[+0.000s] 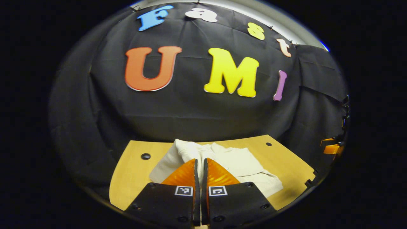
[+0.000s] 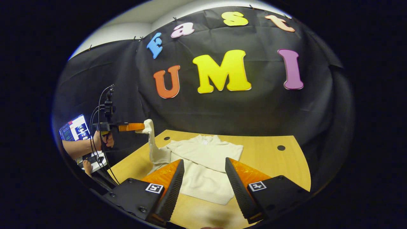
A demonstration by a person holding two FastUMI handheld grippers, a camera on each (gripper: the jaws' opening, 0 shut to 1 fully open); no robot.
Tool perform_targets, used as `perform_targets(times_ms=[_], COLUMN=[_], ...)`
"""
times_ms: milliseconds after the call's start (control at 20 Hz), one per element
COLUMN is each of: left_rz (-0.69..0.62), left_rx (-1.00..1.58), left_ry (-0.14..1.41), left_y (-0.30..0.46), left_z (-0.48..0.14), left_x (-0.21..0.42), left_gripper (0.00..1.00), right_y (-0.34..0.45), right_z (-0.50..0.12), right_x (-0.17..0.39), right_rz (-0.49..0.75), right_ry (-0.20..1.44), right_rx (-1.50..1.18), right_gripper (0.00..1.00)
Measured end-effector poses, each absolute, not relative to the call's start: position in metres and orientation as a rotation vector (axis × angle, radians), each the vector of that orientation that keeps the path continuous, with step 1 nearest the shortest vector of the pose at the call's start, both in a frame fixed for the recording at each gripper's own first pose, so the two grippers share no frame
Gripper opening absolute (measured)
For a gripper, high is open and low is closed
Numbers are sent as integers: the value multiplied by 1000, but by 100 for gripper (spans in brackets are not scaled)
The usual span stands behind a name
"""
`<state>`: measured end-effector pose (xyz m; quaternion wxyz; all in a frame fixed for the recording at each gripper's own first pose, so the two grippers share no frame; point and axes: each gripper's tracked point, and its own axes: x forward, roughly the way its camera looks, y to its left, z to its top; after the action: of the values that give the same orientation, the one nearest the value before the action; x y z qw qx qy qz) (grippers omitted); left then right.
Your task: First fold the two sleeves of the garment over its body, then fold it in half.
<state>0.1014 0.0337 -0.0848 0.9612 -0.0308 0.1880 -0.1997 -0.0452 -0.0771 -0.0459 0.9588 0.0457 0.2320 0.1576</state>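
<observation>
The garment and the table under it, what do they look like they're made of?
The garment looks like a soft cream knit or fleece, matte: its sleeve drapes limply from the left gripper and its body lies in soft folds. The table looks like light wood or wood-look laminate, smooth with a slight sheen and dark round holes; which of the two is unclear.

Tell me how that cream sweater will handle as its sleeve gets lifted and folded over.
Probably floppy: the sleeve hangs limp from the left tongs, draping down to the table. Likely light, since a pinch at its end holds it up. The cream sweater looks soft and wrinkles easily, so folds may shift.
</observation>
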Motion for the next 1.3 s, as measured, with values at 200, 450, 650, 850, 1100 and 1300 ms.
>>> perform_targets(times_ms=[200, 450, 650, 850, 1100, 1300], left_rz=[-569, -698, -738, -696, -687, -642], left_rx=[-30, 30, 51, 73, 89, 114], left_ry=[387, 450, 526, 612, 636, 642], left_y=[-65, -159, -208, -229, -253, -249], left_z=[-84, -118, -173, -231, -282, -302], left_x=[135, 168, 197, 230, 253, 265], left_gripper=[4, 4, 4, 4, 4, 17], right_y=[-142, -204, -237, -255, -257, -250], right_z=[-47, -51, -62, -78, -94, -94], right_x=[-64, -93, -111, -121, -121, -121], right_rz=[176, 22, -72, -135, -159, -148], right_ry=[463, 466, 512, 575, 645, 661], right_rx=[120, 134, 137, 141, 139, 116], right_gripper=[81, 81, 81, 82, 81, 81])
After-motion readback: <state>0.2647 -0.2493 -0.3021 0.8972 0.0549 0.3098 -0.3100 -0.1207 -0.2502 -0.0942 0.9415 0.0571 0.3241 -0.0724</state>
